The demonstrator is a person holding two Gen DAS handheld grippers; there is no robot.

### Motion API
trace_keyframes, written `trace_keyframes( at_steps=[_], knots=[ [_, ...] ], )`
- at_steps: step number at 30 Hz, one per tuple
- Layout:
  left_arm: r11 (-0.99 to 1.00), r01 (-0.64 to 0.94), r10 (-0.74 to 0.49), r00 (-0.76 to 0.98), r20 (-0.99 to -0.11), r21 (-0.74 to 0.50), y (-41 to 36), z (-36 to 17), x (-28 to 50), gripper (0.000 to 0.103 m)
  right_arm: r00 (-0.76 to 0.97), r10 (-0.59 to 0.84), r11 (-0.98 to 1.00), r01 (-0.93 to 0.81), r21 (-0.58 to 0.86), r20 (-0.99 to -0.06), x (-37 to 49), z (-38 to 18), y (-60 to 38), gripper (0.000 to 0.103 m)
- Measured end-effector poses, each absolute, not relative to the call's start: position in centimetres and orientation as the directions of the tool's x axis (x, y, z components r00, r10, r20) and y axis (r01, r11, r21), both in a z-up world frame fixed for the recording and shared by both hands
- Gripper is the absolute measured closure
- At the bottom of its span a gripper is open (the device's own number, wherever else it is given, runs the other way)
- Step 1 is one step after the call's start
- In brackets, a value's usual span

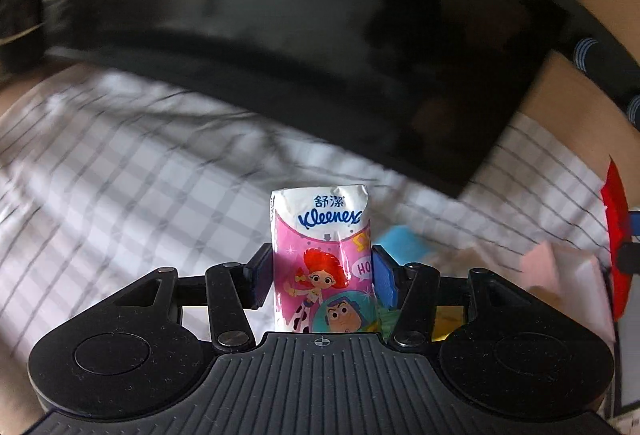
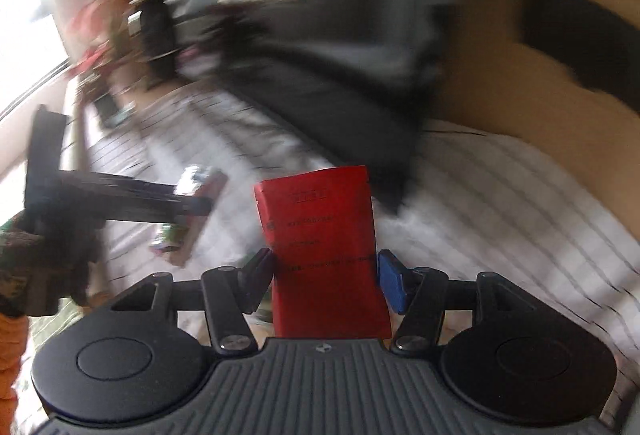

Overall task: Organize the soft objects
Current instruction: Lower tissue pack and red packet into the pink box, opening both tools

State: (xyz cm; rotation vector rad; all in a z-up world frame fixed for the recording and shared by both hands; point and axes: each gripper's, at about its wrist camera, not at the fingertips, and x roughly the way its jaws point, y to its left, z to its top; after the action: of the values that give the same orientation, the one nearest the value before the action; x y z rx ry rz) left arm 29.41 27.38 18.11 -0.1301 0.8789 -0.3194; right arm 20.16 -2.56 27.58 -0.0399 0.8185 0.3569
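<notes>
My left gripper [image 1: 320, 275] is shut on a pink and white Kleenex tissue pack [image 1: 322, 259] with cartoon figures, held upright above the checked cloth [image 1: 120, 175]. My right gripper [image 2: 325, 271] is shut on a red tissue pack [image 2: 324, 247], also upright above the cloth. In the right wrist view the left gripper [image 2: 200, 211] shows at the left, blurred, with its tissue pack [image 2: 192, 183]. The red pack shows at the right edge of the left wrist view [image 1: 616, 235].
A large black box [image 1: 280, 35] stands on the cloth just beyond both grippers; it also shows in the right wrist view [image 2: 320, 95]. Blue [image 1: 400, 239] and pink [image 1: 540, 259] soft items lie to the right. Cardboard [image 2: 500, 75] stands behind. Both views are motion-blurred.
</notes>
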Motion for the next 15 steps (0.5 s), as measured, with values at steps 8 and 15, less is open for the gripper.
trace_keyframes(
  at_steps=[8,15],
  knots=[
    [0.831,0.435,-0.538,0.463,-0.704,-0.348,13.2,18.8,28.8,0.047,0.705,0.099,0.994,-0.045,0.095,-0.702,15.7,25.8,-16.5,0.045],
    [0.685,0.556,-0.684,0.268,-0.678,-0.471,-0.9,15.2,26.3,0.047,0.708,-0.026,0.986,0.135,0.100,-0.705,14.4,23.4,-23.8,0.043]
  ],
)
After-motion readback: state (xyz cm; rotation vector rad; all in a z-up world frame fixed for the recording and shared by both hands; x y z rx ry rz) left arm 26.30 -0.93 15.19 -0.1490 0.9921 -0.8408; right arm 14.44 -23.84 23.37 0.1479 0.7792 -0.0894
